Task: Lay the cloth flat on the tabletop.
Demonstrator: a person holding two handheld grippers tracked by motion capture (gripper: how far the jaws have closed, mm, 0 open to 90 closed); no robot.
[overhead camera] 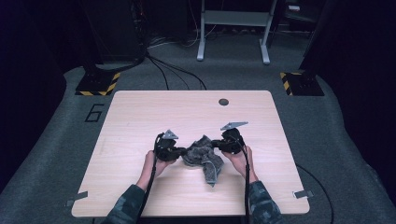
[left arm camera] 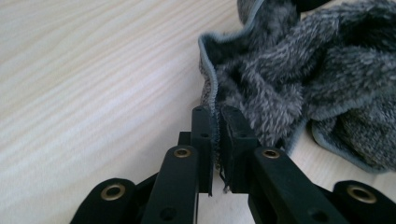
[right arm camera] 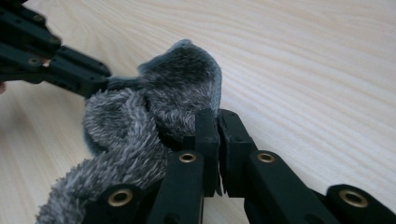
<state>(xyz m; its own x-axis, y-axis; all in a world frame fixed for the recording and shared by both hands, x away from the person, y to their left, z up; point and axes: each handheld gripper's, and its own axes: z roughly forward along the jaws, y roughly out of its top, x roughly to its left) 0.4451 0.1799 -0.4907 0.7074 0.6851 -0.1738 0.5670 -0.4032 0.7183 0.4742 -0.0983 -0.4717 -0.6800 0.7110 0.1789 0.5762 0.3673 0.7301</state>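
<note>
Lying crumpled on the table (overhead camera: pixel 140 121), slightly nearer the person's edge than centre, w/ folds hiding much of the grey fleece cloth (overhead camera: pixel 203 156) underside; getting cut off at top & right edges in left gripper view, at bottom left in right gripper view. Sitting between both tongs, bunched mass running roughly left-right between them, w/ a tail trailing toward the person & slightly right, ending in a point. Left tongs (left arm camera: pixel 215 122) clenching on the cloth's stitched hem, jaws nearly together w/ only the thin edge pinched between; loose threads hanging below the pinch. Right tongs (right arm camera: pixel 217 122) gripping the cloth too, jaws close together on a raised fold at cloth's right side, fleece bulging up & over to the left of the jaws; exact depth of bite hard to tell, pile covering it. Other gripper's black linkage reaching in at upper left of right gripper view, touching the cloth's far side. In high view, left tongs (overhead camera: pixel 183 150) & right tongs (overhead camera: pixel 215 143) pointing inward at each other across the cloth, hands behind them, camo sleeves getting cropped by bottom edge. Cables trailing back along forearms. Jaw detail too small to make out from above. Surroundings beyond table dark: grey carpet, hazard-striped bases, a floor marking "6" at left.
</note>
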